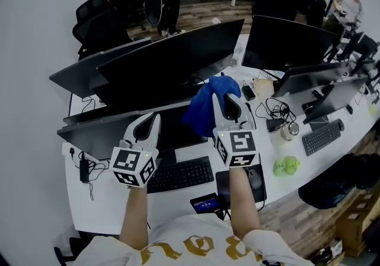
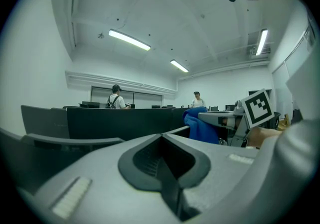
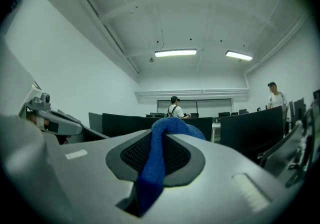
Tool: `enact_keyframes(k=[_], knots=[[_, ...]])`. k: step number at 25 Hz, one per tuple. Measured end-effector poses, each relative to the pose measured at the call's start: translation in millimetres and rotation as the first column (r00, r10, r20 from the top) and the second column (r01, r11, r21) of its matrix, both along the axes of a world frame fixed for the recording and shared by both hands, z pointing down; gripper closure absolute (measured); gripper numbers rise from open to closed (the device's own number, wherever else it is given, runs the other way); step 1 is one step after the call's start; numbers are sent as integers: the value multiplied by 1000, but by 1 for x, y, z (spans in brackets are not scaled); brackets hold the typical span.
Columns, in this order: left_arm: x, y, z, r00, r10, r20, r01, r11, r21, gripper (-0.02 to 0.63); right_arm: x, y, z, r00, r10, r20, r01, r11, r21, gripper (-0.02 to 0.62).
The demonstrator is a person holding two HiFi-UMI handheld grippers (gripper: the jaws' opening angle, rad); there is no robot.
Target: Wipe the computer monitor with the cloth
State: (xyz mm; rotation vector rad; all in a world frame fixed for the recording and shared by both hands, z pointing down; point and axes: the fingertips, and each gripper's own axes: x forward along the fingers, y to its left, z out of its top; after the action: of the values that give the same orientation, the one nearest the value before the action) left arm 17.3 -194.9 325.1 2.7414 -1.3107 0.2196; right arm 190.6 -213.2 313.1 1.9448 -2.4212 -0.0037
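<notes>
Jaws of the right gripper clenched the cloth; the left gripper was closed, empty. Wiping seemed about to start: press the cloth against the near monitor.

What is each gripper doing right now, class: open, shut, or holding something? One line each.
Left gripper: shut, nothing between its jaws.
Right gripper: shut on the blue cloth.

Blue cloth, blk monitor, blk kbd, wht desk, brown floor.

An office – desks with monitors, keyboards, swivel chairs.
</notes>
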Motion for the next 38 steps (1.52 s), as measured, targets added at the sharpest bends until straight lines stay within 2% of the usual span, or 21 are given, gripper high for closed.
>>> enact_keyframes(k=[11, 13, 16, 18, 21, 28, 38], knots=[[-3, 2, -2, 1000, 2, -11, -2, 1000, 12, 604, 7, -1, 2, 997, 27, 66, -27, 1000, 5, 511], [-3, 2, -2, 1000, 0, -13, 0, 1000, 12, 604, 11, -2, 7, 997, 44, 59, -44, 999, -13, 512], [-2, 3, -1, 1000, 0, -15, 0, 1000, 10, 604, 11, -6, 32, 999, 50, 21, -48, 995, -90, 512], [-1, 3, 0, 1000, 4, -14, -4, 1000, 8, 604, 9, -5, 47, 997, 44, 57, -37, 993, -114, 515], [2, 3, 0, 1000, 11, -9, -11, 1000, 8, 604, 10, -3, 54, 994, 44, 103, -32, 993, -116, 515], [4, 3, 3, 1000, 13, -6, -13, 1000, 1, 604, 10, -4, 57, 991, 48, 121, -35, 993, -111, 516], [3, 11, 8, 1000, 10, 5, -10, 1000, -10, 604, 9, 0, 78, 990, 57, 130, -37, 988, -152, 517]])
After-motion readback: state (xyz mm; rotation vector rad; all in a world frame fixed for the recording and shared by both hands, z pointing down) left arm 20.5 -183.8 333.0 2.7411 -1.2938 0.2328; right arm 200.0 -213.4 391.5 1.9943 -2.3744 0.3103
